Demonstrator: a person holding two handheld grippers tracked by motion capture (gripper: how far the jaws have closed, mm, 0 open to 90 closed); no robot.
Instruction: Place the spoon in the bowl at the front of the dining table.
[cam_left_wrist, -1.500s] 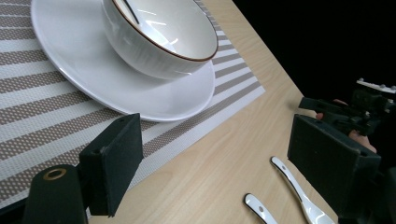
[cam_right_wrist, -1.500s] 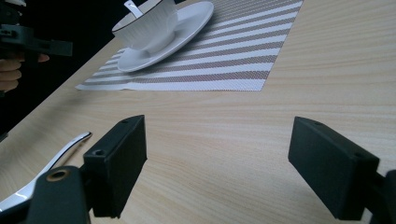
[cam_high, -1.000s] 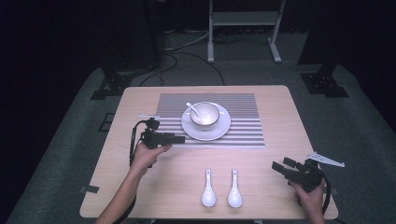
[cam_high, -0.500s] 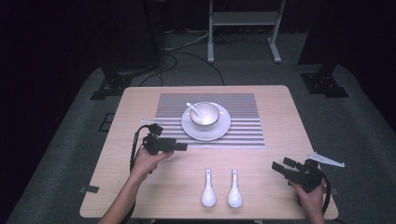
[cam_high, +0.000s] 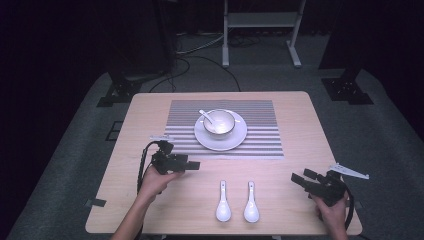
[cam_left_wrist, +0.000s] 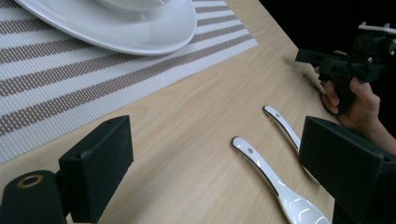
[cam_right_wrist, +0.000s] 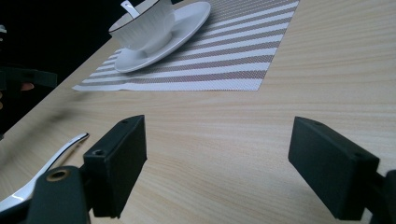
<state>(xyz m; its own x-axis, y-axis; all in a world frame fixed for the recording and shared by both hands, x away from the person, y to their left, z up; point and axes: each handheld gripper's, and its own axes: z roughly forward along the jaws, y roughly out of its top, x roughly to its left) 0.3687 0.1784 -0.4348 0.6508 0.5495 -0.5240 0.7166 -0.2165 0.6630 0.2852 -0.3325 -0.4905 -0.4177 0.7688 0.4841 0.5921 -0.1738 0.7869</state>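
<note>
White porcelain marks the two spoons (cam_high: 223, 202) lying side by side on the near middle of the wooden surface (cam_high: 300, 145), bowls toward the near edge and handles pointing far; the right spoon (cam_high: 251, 202) lies just beside the left one, not touching it. In the left gripper view both spoons (cam_left_wrist: 275, 184) lie on bare wood ahead of the jaws, nothing between them.

Left tongs (cam_high: 192, 165) sit left of the spoons, near the near-left corner of the striped placemat (cam_high: 260, 135), held in the person's left hand (cam_high: 155, 180) and pointing right. Their jaws stand spread wide, with only bare wood between them.

Right tongs (cam_high: 297, 179) rest toward the near right corner of the surface, held in the right hand (cam_high: 332, 210) and pointing left toward the spoons, well apart from them. In the right gripper view these jaws are also spread, with empty wood between.

On the placemat, at the far middle, a white plate (cam_high: 237, 140) carries a white bowl (cam_high: 219, 122) with a third spoon (cam_high: 205, 116) resting in it, handle leaning left.
</note>
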